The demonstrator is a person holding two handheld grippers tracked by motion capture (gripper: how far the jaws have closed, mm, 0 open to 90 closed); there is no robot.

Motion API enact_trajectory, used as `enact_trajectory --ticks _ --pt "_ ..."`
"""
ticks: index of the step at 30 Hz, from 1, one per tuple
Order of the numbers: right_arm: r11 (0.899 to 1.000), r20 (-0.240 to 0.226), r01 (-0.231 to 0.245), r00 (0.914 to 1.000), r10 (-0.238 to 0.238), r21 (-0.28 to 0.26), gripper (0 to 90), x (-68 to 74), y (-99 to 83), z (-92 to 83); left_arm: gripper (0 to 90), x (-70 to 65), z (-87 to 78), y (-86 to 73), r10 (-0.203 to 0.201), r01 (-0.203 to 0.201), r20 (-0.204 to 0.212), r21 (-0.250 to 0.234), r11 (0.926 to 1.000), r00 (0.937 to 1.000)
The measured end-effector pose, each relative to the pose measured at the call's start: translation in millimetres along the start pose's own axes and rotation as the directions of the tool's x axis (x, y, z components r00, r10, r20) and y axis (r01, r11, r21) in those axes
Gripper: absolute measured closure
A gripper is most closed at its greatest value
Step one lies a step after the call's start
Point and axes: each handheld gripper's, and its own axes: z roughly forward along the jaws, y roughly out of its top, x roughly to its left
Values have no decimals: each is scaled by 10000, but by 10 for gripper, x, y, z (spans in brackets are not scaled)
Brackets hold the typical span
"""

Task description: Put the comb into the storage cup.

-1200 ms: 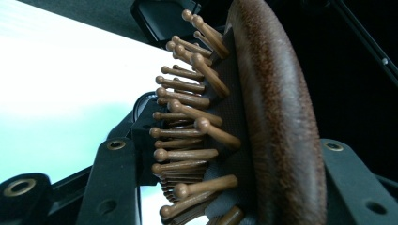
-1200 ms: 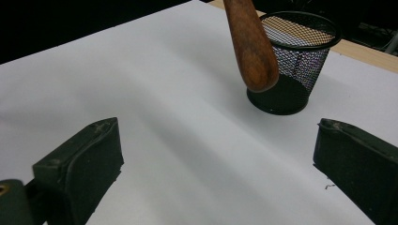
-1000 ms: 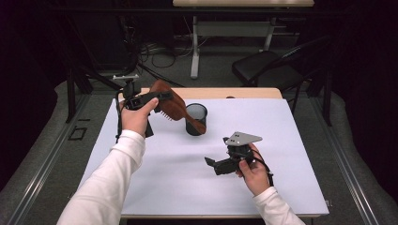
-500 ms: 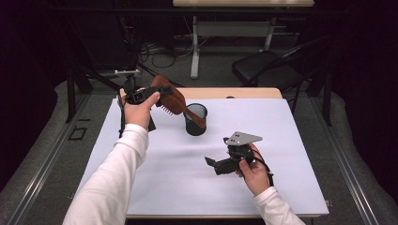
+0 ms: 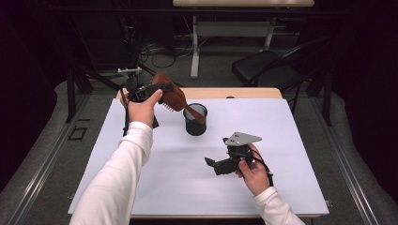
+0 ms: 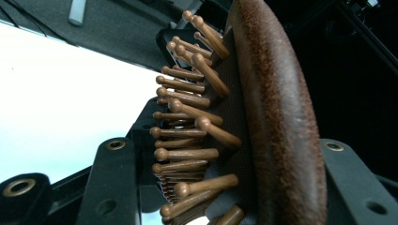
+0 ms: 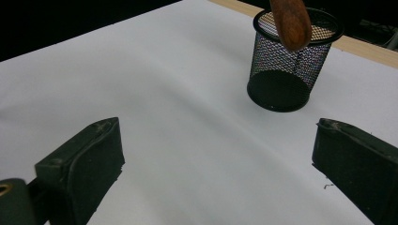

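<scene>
My left gripper (image 5: 162, 91) is held above the table's back left, shut on the head of a brown wooden hairbrush (image 5: 172, 97). In the left gripper view the black jaws flank the brush (image 6: 267, 117), its rounded pins pointing left. The brush slopes down to the right, and its handle tip (image 7: 291, 23) hangs at the mouth of a black mesh cup (image 5: 195, 123). I cannot tell whether the tip is inside. My right gripper (image 5: 219, 165) rests low at the front right, open, with nothing between its jaws (image 7: 220, 159). It points toward the cup (image 7: 281, 75).
A white sheet (image 5: 141, 187) covers the table, and a strip of bare wood (image 5: 244, 93) shows along the far edge. A black stand (image 5: 126, 117) rises by the left hand. A dark chair (image 5: 272, 70) and desk legs stand beyond the table.
The left hand has lifted a little, and the brush's handle has swung down toward the cup's mouth. The right hand and its gripper have not moved.
</scene>
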Motion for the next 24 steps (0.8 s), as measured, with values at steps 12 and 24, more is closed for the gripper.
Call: enact_trajectory --ticks 12,24 --pt "10000 30 31 10000 -30 -12 19 -1 -2 1 482 -7 55 -6 4 -4 23 -332 9994 10000" --pt "10000 32 70 10000 -70 3 20 1 -4 8 483 24 55 19 -41 35 -110 -598 9982 9999"
